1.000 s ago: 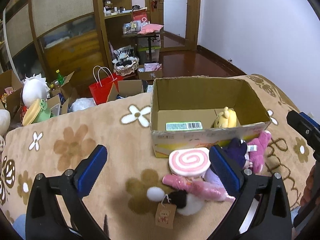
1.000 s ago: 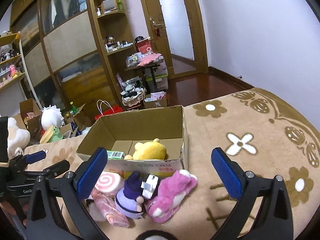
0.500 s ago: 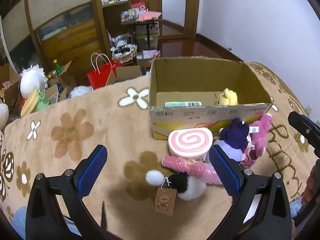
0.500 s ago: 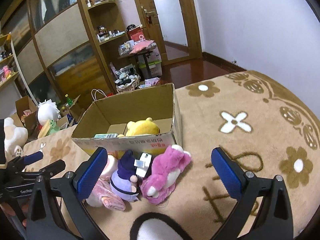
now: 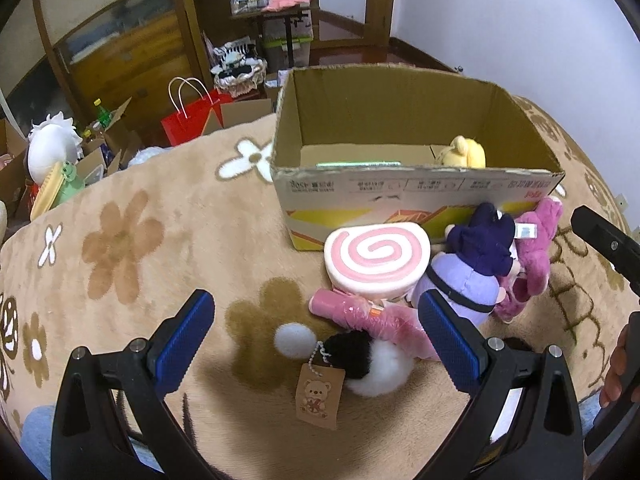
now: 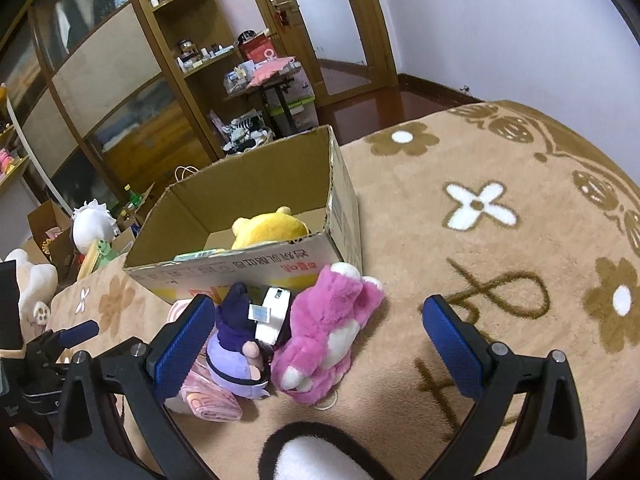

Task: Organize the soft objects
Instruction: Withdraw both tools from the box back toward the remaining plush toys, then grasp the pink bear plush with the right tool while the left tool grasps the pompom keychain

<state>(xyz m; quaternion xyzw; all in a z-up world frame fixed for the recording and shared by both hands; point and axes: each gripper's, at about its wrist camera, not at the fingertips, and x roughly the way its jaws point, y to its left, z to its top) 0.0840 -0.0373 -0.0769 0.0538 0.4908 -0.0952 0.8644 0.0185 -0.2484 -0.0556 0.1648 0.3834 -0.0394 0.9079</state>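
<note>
While both wrist cameras look over the flower-patterned beige blanket (image 5: 132, 240) toward the open cardboard box (image 5: 400, 188), each shows something the other does not. Only the left wrist view shows the face of the pink-and-white swirl cushion (image 5: 376, 262) propped against the box front, and the black-and-white fluffy pompom toy (image 5: 368, 364) with its white ball, bead chain and brown paper tag (image 5: 320, 396) printed with a little bear; the right wrist view catches only the edge of a black-and-white furry shape at its bottom. The right wrist view shows the pink plush bear (image 6: 324, 340) whole, lying on its side with white paws, touching the purple hooded doll (image 6: 236, 344), whose white sewn-in label sticks up between them; its print is too small to read. A yellow plush (image 6: 268, 228) lies inside the box, in the corner nearest the pink bear. A pink plastic-wrapped roll (image 5: 368, 320) lies under the cushion and doll. The box front carries red and black printed characters, upside down in the right view, which I cannot read, and a green-edged sticker lies on the box floor. The left gripper (image 5: 316, 344) hangs above the pompom toy with its blue-padded jaws spread wide, holding nothing; the right gripper (image 6: 316, 344) is likewise wide apart and empty, framing the doll and bear.
</note>
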